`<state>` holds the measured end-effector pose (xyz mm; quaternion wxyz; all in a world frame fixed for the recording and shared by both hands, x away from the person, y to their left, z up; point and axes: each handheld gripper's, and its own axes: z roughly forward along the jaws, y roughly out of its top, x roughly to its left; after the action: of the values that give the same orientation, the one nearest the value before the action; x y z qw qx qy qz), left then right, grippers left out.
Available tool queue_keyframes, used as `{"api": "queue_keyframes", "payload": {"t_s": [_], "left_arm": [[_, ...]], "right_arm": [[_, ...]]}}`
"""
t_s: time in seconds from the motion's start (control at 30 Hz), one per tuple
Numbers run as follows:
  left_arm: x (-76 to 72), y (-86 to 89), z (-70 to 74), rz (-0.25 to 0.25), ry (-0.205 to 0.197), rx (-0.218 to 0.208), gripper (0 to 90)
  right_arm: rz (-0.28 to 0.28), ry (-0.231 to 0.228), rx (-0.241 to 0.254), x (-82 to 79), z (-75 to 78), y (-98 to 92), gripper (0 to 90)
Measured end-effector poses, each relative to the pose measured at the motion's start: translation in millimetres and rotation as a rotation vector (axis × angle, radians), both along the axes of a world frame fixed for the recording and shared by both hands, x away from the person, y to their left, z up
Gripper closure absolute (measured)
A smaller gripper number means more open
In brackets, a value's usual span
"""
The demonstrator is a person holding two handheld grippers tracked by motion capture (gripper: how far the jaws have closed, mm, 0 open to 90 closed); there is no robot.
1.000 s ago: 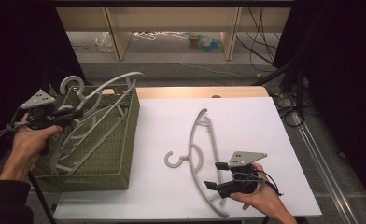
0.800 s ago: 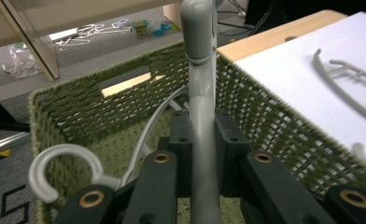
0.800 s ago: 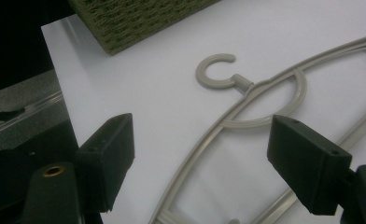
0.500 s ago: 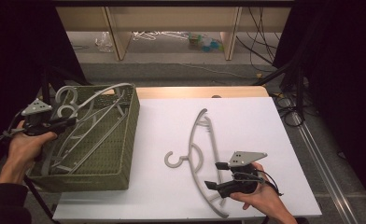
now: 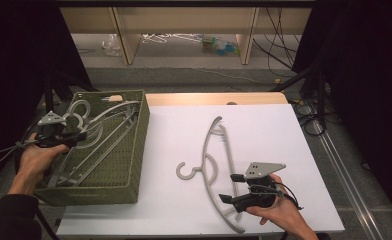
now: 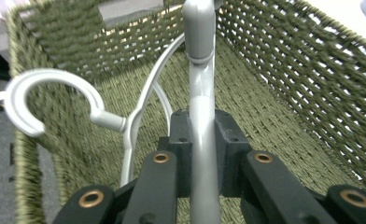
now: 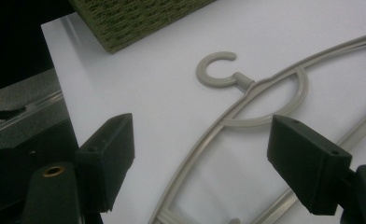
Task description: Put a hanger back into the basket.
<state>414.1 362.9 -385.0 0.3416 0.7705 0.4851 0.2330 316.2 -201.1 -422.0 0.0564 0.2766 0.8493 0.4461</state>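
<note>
While no writing shows, left tongs (image 5: 79, 136) pinch a hanger (image 6: 202, 121); right tongs (image 5: 231, 188) gape.

- The white counter (image 5: 264, 125) is brightly lit from above; the surroundings fall into deep black.
- The basket (image 6: 284, 70) weave blurs at the edges.
- The nearest jaws look soft, out of focus.

We count hangers, grey plastic: one on white table (image 5: 284, 130), centre right of high view (image 5: 215, 165). In basket, left of high view: we make out at least two more (image 5: 101, 137), overlapping, exact number unclear; two hooks (image 5: 79, 107) near basket's far left corner. Baskets: one, green woven (image 5: 134, 150). Grippers: two, left gripper (image 5: 64, 137), right gripper (image 5: 231, 189). Hands: two, one per gripper.
</note>
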Motion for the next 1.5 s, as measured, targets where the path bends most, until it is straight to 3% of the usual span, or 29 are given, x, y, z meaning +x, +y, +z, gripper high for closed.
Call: {"api": "queue_keyframes", "payload": {"t_s": [0.03,0.07,0.13,0.17,0.2,0.23,0.27,0.3,0.33,0.47,0.57,0.67,0.77,0.83,0.97,1.23,1.3,1.33,1.37,1.43,1.5], "left_arm": [[0.8,1.5,-1.4,-0.005,0.018,0.015,78.8],[1.8,-0.9,-5.1,0.025,0.010,-0.014,78.8],[4.0,2.5,-7.8,0.018,0.035,0.011,78.7],[5.3,-1.0,-12.9,0.058,0.012,-0.032,78.7],[5.4,1.7,-13.1,0.043,0.048,0.013,78.7],[6.0,0.1,-16.2,0.069,0.042,-0.012,78.5],[6.4,2.9,-17.6,0.058,0.056,0.007,78.3],[6.5,2.4,-20.1,0.093,0.046,-0.027,77.8],[6.2,4.4,-20.9,0.101,0.048,-0.034,77.0],[5.6,8.8,-23.3,0.123,0.049,-0.015,74.6],[5.4,9.9,-23.7,0.178,0.059,-0.007,72.9],[4.2,12.9,-23.7,0.234,0.054,0.009,71.2],[0.6,13.9,-21.0,0.300,0.020,-0.030,67.4],[-4.3,13.5,-15.7,0.308,-0.014,-0.054,63.6],[-20.4,6.5,-0.7,0.293,-0.086,-0.124,52.9],[-70.4,-31.6,22.7,0.189,-0.206,-0.209,34.0],[-82.8,-46.6,22.9,0.146,-0.224,-0.227,28.8],[-93.7,-62.1,20.6,0.099,-0.211,-0.258,27.1],[-93.7,-62.1,20.6,0.099,-0.211,-0.258,25.2],[-103.7,-78.5,17.0,0.063,-0.211,-0.296,24.1],[-113.1,-96.2,13.6,0.035,-0.211,-0.301,20.4]], "right_arm": [[0.001,-0.005,-0.001,0.3,-0.3,0.0,24.2],[0.000,-0.003,-0.001,0.3,-0.5,-0.1,24.2],[0.001,-0.005,-0.001,0.3,-0.6,-0.2,24.2],[-0.001,-0.001,0.002,0.1,-0.1,-0.1,24.2],[-0.001,-0.001,0.002,0.1,-0.1,-0.1,24.2],[0.000,-0.006,0.001,0.3,-0.4,-0.1,24.2],[-0.001,-0.006,0.002,0.3,-0.4,0.0,24.2],[-0.001,0.000,0.002,0.0,-0.3,0.2,24.2],[0.000,-0.005,-0.002,0.3,-1.1,0.4,24.2],[-0.002,-0.007,0.000,0.2,-1.7,0.9,24.2],[0.000,-0.001,-0.001,0.2,-2.0,1.2,24.2],[0.002,0.000,-0.001,0.2,-2.4,1.6,24.2],[0.002,0.000,0.000,0.3,-2.5,1.5,24.2],[0.000,0.000,0.000,0.5,-2.6,1.3,24.2],[-0.009,0.002,0.005,0.5,-2.6,1.4,24.2],[-0.034,-0.012,0.022,0.7,-4.6,2.2,22.1],[-0.053,-0.017,0.029,0.6,-5.9,2.7,21.3],[-0.059,-0.013,0.034,0.7,-7.5,3.1,19.5],[-0.059,-0.013,0.034,0.7,-7.5,3.1,19.5],[-0.067,-0.018,0.038,0.2,-8.6,4.2,18.8],[-0.067,-0.011,0.055,0.3,-9.8,5.6,17.0]]}}
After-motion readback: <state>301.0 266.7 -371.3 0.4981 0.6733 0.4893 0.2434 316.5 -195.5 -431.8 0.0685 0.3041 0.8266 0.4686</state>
